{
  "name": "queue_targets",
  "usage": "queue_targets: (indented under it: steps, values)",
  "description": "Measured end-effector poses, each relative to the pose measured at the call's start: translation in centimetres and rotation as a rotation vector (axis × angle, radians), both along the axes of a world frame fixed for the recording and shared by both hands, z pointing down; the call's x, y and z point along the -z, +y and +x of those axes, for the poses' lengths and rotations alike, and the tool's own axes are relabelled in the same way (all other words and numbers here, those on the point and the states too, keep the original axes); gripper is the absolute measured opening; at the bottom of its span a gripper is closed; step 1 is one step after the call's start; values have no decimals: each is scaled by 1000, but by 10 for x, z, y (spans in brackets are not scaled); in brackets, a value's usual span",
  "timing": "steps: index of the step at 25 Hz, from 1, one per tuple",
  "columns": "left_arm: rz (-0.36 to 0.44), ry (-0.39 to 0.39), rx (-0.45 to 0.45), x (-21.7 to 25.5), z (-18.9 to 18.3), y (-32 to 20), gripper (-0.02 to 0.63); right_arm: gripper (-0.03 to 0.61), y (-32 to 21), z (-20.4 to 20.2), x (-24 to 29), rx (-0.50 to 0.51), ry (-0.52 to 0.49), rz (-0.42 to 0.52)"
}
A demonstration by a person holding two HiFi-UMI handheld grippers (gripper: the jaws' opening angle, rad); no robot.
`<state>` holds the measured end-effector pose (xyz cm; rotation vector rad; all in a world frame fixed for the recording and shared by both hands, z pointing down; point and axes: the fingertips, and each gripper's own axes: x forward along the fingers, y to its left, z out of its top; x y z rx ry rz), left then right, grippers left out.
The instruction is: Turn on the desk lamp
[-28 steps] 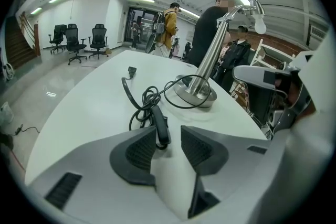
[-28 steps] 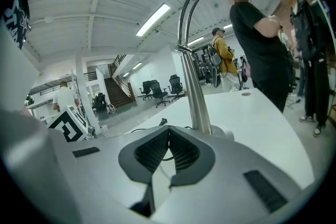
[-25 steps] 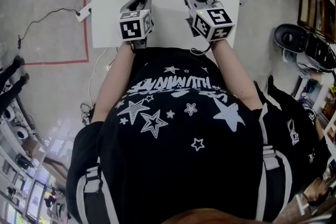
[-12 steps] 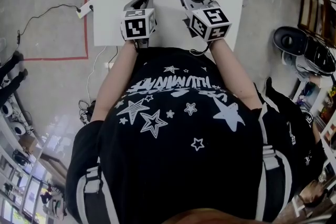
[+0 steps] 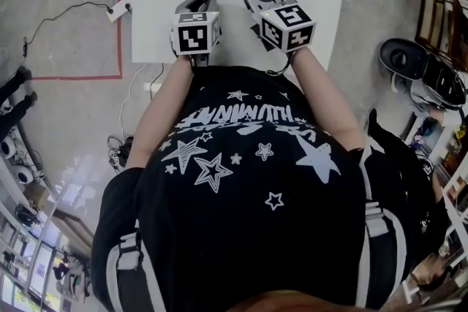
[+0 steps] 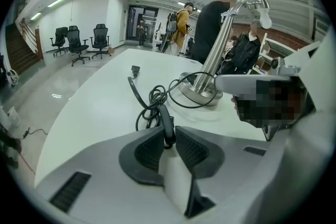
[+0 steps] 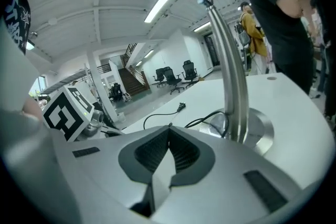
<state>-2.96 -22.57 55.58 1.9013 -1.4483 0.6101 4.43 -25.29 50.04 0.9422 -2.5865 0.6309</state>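
Closest in the head view is the person's black shirt (image 5: 248, 179) printed with white stars, with both forearms reaching forward over the near edge of a white table (image 5: 161, 4). The left gripper (image 6: 168, 134) points down at the tabletop. Its jaws have just been closing, and the dark pads now pinch the black inline switch (image 6: 167, 119) on the lamp's cord (image 6: 149, 105). The switch stands up between the pad tips and touches both. The right gripper (image 7: 169, 128) is to its right with its jaws brought together, tip to tip, and nothing between them.

Just beyond the left gripper the cord lies in a loose tangle on the table, and one strand loops around the base of the desk lamp (image 6: 212, 57). The lamp stands upright on its round metal base near the table's far side, its shiny stem rising just right of the right gripper's jaws. A black plug (image 6: 135, 69) lies loose on the table further out.

Past the table, a person in black (image 6: 207, 23) and one in a yellow jacket (image 6: 182, 26) stand nearby, and office chairs (image 6: 79, 42) sit across the glossy floor.
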Motion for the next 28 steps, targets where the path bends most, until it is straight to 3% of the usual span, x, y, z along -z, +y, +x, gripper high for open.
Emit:
queue_targets:
  steps: [6, 9, 18, 28]
  values:
    - [-3, 3, 0, 2, -1, 0, 78, 5, 16, -36, -30, 235, 102, -98]
    - [-6, 10, -1, -1, -4, 0, 78, 5, 18, -48, -43, 301, 134, -149]
    - [-13, 29, 2, 1, 0, 0, 78, 5, 18, -55, -61, 386, 200, -209]
    - [-8, 51, 1, 1, -4, 1, 75, 5, 20, -65, -71, 394, 228, -239]
